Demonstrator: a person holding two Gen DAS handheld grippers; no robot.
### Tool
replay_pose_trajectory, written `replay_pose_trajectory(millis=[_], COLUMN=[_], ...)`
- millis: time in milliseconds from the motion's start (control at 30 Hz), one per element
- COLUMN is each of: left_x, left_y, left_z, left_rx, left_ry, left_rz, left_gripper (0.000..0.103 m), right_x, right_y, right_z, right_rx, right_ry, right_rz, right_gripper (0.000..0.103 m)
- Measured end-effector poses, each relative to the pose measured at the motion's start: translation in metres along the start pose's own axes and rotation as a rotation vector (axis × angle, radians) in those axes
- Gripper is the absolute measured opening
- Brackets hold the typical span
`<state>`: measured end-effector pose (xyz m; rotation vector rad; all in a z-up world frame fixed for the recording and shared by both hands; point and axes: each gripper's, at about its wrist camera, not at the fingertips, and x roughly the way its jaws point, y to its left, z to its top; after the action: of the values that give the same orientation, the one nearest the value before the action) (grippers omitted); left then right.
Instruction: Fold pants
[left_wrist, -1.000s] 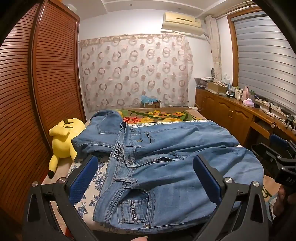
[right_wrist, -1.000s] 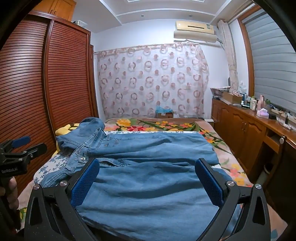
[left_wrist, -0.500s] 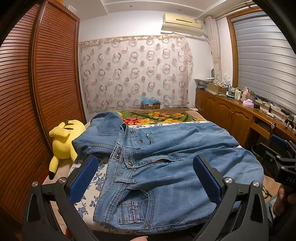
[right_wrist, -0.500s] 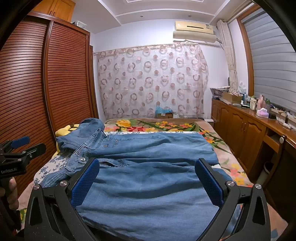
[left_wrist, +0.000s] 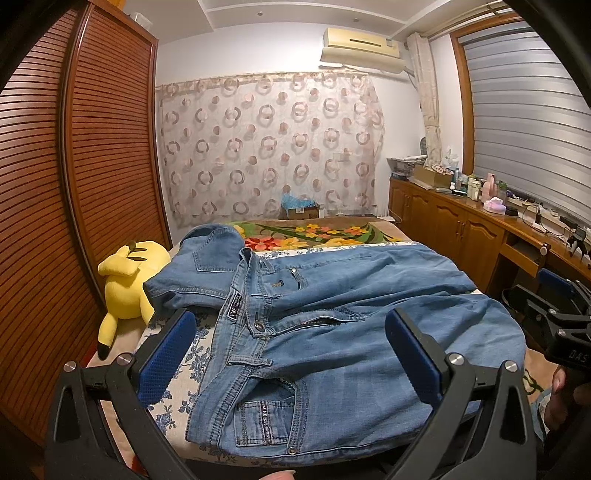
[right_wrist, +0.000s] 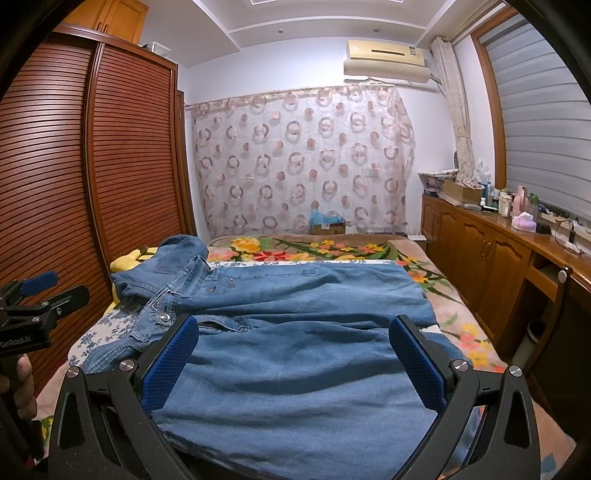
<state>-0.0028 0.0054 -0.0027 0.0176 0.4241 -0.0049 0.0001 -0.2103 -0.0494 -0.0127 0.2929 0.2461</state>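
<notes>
Both hand-held grippers gape, blue-padded, over rumpled denim pants

jeans near edge behind gripper frames, yellow plush toy mostly hidden — countertop bottles indistinct

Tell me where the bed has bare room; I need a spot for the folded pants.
Free: the flowered blanket between the jeans and the curtain, and its strip along the cabinet side. Crowded: the left edge, with the plush toy.
</notes>
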Motion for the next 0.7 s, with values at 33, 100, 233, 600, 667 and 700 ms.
replay_pose_trajectory(millis=[33, 100, 233, 600, 667, 700], left_x=[0.0, -0.0001, -0.0002, -0.0004, -0.0006, -0.0006], left_y=[0.0007, -0.0002, -0.0001, -0.0008, -0.0003, -0.0002], left_z=[-0.0005, -0.0001, -0.0004, -0.0004, -0.0009, -0.0011], left_rx=[0.0, 0.0, 0.0, 0.002, 0.003, 0.003], left_ry=[0.0, 0.0, -0.001, -0.003, -0.003, -0.003], left_rz=[-0.001, 0.001, 0.002, 0.002, 0.003, 0.003], left_gripper=[0.103, 0.103, 0.103, 0.103, 0.103, 0.103], right_x=[0.0001, -0.0003, -0.0008, -0.0015, -0.0014, -0.0016], right_y=[-0.0001, 0.0006, 0.0004, 0.0011, 0.0013, 0.0012], right_z=[0.0001, -0.0002, -0.0002, 0.0002, 0.0003, 0.0002], right_rx=[0.0, 0.001, 0.003, 0.002, 0.002, 0.003], right_ry=[0.0, -0.001, -0.002, -0.004, -0.003, -0.004], right_rz=[0.0, 0.001, 0.005, 0.006, 0.006, 0.006], right_gripper=[0.103, 0.103, 0.103, 0.103, 0.103, 0.103])
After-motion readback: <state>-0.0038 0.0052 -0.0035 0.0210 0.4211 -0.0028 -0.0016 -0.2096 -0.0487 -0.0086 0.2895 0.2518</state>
